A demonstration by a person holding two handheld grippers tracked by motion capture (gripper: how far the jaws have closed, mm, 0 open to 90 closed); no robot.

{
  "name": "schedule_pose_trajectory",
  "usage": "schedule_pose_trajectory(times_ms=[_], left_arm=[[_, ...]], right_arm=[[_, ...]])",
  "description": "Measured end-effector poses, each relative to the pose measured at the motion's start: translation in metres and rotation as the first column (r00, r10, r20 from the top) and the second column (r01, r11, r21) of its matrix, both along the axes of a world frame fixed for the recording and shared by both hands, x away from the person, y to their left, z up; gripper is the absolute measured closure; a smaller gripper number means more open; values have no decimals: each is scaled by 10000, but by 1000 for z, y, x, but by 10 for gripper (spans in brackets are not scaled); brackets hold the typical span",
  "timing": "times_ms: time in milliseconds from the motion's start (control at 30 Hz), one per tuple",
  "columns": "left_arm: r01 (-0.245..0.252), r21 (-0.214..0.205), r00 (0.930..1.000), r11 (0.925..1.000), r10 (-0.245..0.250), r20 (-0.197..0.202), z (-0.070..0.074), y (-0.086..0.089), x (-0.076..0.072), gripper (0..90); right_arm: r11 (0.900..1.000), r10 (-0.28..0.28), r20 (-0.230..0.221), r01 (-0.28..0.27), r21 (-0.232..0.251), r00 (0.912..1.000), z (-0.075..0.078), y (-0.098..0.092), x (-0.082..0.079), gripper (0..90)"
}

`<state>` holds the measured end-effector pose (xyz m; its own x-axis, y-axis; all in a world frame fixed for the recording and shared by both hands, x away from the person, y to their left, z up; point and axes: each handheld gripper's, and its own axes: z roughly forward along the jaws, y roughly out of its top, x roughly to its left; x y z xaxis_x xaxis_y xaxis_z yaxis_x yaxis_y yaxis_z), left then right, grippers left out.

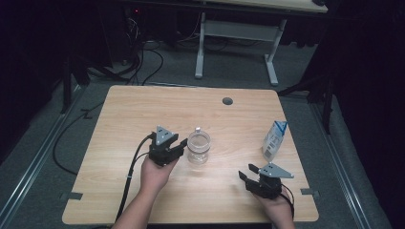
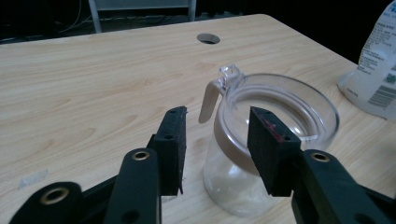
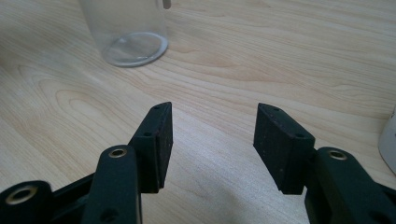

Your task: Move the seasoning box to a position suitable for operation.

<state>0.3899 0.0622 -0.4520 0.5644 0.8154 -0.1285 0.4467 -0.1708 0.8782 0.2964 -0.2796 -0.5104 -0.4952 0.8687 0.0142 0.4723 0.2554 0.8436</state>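
While the left gripper [image 1: 177, 145] hovered just beside the clear glass jar [image 1: 198, 147] near the table's [image 1: 143, 109] middle, its jaws stood apart, gripping nothing; in the left gripper view one pad [image 2: 271, 144] lay in front of the jar's rim, though contact could not be confirmed. Right gripper [image 1: 244, 176]: jaws wide, empty, resting low over bare wood near the front edge. Jar: upright, lid open, small handle at rim. Handling note: to take it well, centre both pads on the neck below the rim and close gently, as glass slips. Surface: pale wood-grain top with cable hole [image 1: 227, 101]; white carton [image 1: 274, 140] at right. Room: dark, grey carpet, cables, another desk frame [image 1: 236, 36] behind.
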Motion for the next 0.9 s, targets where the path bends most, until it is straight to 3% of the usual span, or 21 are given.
schedule_pose_trajectory(times_ms=[233,367,500,533,900], left_arm=[[110,120,9996,9999,-107,-259,6,-16,20,668],[258,240,9987,9994,-247,-441,9,-25,30,775],[44,517,9990,9987,-21,-445,10,-36,37,857],[-97,770,9996,9970,118,-266,10,-41,39,874],[-282,1182,9985,9926,335,-434,10,-55,45,899]], right_arm=[[10000,-21,-49,21,-7,10000,-1,0,0,474],[10000,-25,-30,25,1,10000,-1,0,0,471],[10000,-49,-19,49,-5,10000,-1,-1,0,468],[10000,-52,-21,52,-4,10000,-1,-1,0,467],[10000,46,72,-46,-66,10000,-1,1,-1,460]])
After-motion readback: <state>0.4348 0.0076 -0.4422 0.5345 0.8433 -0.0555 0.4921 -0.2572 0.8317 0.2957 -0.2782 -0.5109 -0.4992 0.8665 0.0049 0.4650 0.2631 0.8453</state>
